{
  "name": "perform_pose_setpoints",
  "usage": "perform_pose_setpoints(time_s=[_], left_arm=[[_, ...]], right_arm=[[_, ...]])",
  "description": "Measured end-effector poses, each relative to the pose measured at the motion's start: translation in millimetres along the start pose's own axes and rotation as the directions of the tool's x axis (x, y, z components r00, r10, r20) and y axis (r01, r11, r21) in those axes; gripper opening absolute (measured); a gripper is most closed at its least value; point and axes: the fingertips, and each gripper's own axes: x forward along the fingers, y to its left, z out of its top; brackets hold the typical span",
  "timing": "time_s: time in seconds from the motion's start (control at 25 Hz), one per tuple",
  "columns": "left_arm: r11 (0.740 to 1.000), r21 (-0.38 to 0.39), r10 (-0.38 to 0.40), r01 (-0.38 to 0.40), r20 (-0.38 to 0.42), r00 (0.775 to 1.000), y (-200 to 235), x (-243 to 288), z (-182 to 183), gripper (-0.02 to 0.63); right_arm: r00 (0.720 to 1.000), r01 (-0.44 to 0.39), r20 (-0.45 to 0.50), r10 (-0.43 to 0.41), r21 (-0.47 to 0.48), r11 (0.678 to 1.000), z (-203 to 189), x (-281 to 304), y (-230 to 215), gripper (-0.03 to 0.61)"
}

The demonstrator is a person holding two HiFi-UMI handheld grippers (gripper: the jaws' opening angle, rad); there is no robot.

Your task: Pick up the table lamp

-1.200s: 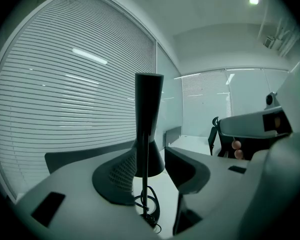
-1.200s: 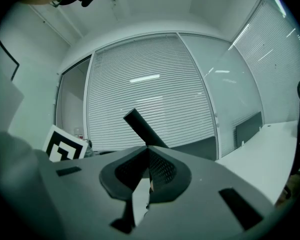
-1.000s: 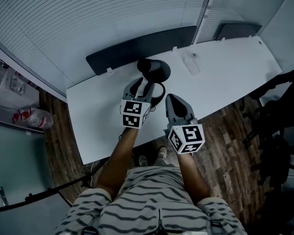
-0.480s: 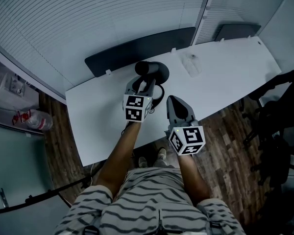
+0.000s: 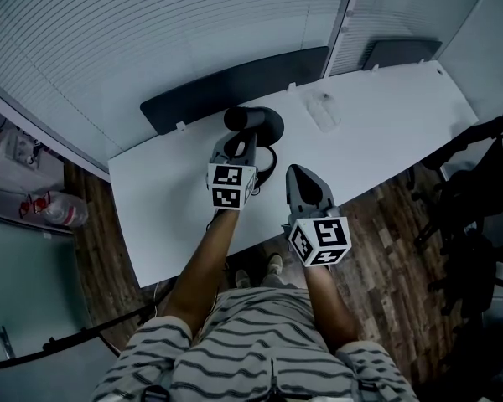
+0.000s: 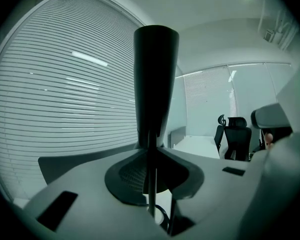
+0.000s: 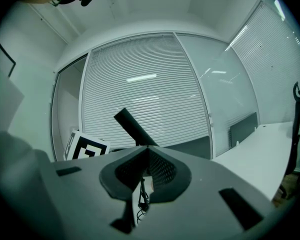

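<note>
The lamp (image 5: 253, 121) stands on the white table (image 5: 386, 124) close to its far edge, toward the left end, with its dark head up and its ring foot apparently flat on the surface. What is new: the left gripper (image 5: 239, 147) has come forward from the near edge until it reaches the lamp, and its jaws, which were apart a second ago, are now drawn in on the thin stem. The lamp itself has hardly moved over the table. So I judge the grasp is made and the lift not yet begun. The right gripper (image 5: 301, 174) has stayed near the near edge, jaws together with nothing in them.

From the head view the stem is hidden under the left gripper, so the hold cannot be checked there. The left gripper view shows it: the stem (image 6: 149, 184) runs up through the narrow slit where the jaws meet, with the head (image 6: 155, 79) upright above (a chair (image 6: 236, 134) stands far behind). The right gripper view gives the side look: the head (image 7: 134, 128) seems slanted, the left gripper's marker cube (image 7: 85, 149) is beside it, and a thin cable (image 7: 141, 200) lies on the table below the closed jaws.
</note>
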Motion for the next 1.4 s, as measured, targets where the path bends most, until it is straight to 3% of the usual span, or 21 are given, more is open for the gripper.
perform_pose_setpoints(time_s=[0.8, 1.4], left_arm=[[1.0, 0.019, 0.006, -0.007, 0.049, 0.999, -1.6, 2.3, 6.1, 0.048], [0.999, 0.043, -0.006, 0.003, 0.079, 0.997, -13.0, -19.6, 42.1, 0.043]], right_arm=[[0.999, 0.031, -0.012, -0.031, 0.012, 0.999, -4.0, 1.3, -27.8, 0.011], [1.0, -0.011, -0.005, 0.011, 0.027, 1.0, -1.3, 15.3, -30.8, 0.011]])
